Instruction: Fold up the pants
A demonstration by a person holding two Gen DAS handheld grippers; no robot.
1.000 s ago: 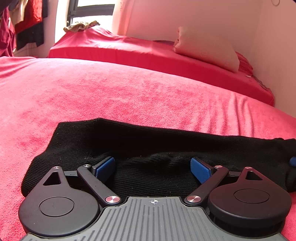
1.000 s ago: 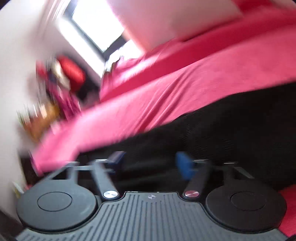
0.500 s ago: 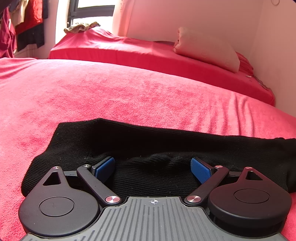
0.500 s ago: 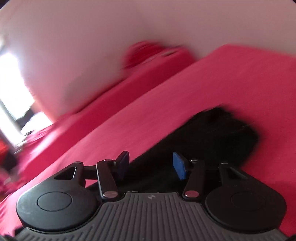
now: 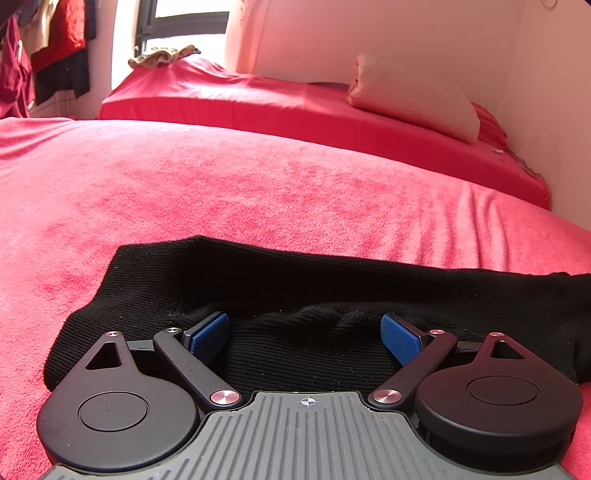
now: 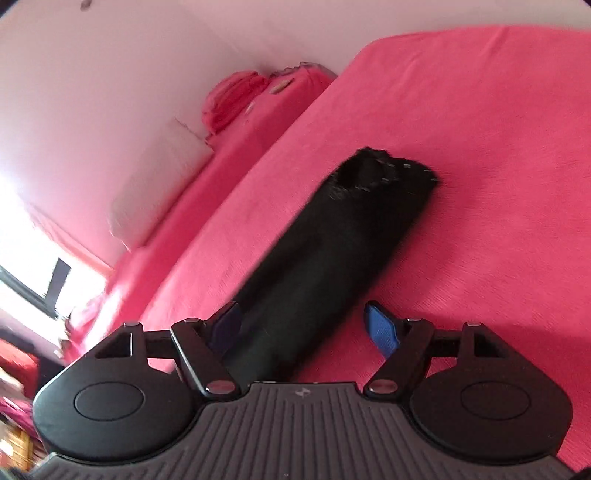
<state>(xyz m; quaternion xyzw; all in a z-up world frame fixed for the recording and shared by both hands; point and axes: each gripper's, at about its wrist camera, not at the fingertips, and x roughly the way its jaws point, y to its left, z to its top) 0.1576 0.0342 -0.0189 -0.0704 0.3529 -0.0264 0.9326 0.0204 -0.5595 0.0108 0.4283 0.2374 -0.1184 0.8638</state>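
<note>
Pants (image 5: 332, 288), black and folded into a long strip, lie flat on the red bed (image 5: 258, 184); left gripper (image 5: 304, 334) rests low over one end, fingers wide, while right gripper (image 6: 301, 325) hovers above the strip, fingers wide, holding nothing

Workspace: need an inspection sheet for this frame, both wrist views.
Surface: red bedspread, soft, lightly wrinkled.
Job's things: black pants lying in a long narrow strip on the bedspread; far end open, seen in the right wrist view.
Clutter: nothing seen on the bedspread near the pants.
Grippers: left gripper low over the pants, jaws open, fabric bunched between them. Right gripper over the strip's near end, jaws open; image blurred.
Cables: nothing seen.
Surroundings: second red bed with a white pillow, window, hanging clothes, white wall.
</note>
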